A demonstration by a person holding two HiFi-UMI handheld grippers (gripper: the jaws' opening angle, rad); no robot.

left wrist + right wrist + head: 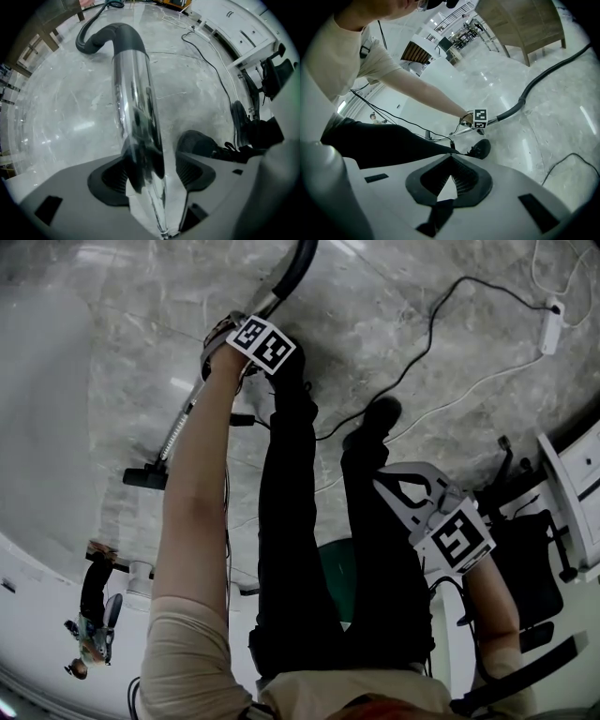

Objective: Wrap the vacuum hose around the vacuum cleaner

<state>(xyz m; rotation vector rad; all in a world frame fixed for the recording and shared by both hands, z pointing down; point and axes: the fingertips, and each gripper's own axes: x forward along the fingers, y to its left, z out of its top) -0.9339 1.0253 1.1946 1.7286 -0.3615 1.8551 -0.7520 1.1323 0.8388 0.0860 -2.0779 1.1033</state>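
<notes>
Chrome vacuum wand (136, 108) runs over the marble floor (70, 117), w/ black hose (101, 35) curving off its far end. L gripper (154, 171) points down at it, jaws wide apart, wand btwn them, not clamped. R gripper (449, 180) closed, empty, near person's leg (384, 140).

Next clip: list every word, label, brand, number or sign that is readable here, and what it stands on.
None are readable.
The left marker cube and the right marker cube carry only black-and-white square patterns, no letters or digits.
The metal tube and the power strip show no legible print.
</notes>
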